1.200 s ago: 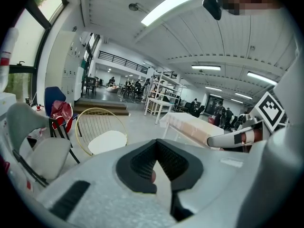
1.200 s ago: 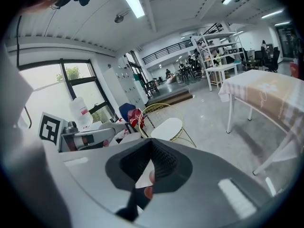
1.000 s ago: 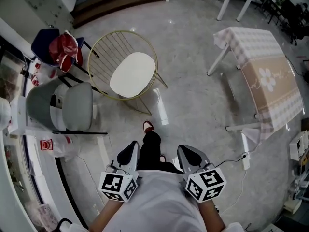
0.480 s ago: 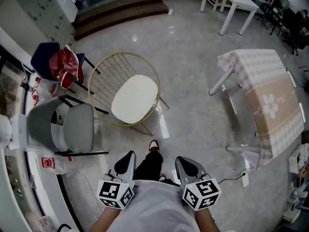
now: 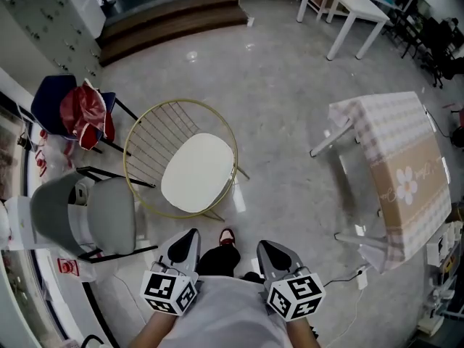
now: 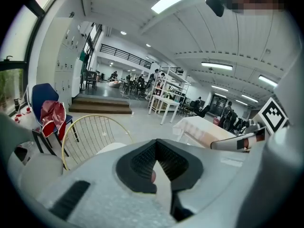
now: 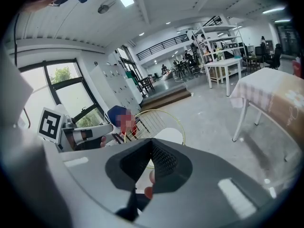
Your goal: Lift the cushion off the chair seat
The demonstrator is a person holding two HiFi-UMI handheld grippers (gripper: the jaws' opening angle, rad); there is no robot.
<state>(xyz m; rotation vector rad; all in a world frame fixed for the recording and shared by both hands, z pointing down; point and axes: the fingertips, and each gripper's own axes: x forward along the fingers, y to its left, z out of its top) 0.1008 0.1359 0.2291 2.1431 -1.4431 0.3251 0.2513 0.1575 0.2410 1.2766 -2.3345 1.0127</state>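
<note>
The cloth-covered table (image 5: 406,172) stands well apart at right, leaving open floor before the gold wire chair (image 5: 154,138), where the white cushion (image 5: 197,172) lies flat on the seat, untouched. I hold the left gripper (image 5: 187,239) and right gripper (image 5: 267,249) low and side by side, short of the chair, jaws pressed together on nothing. I judge this a carrying pose, as the lift has not begun.
</note>
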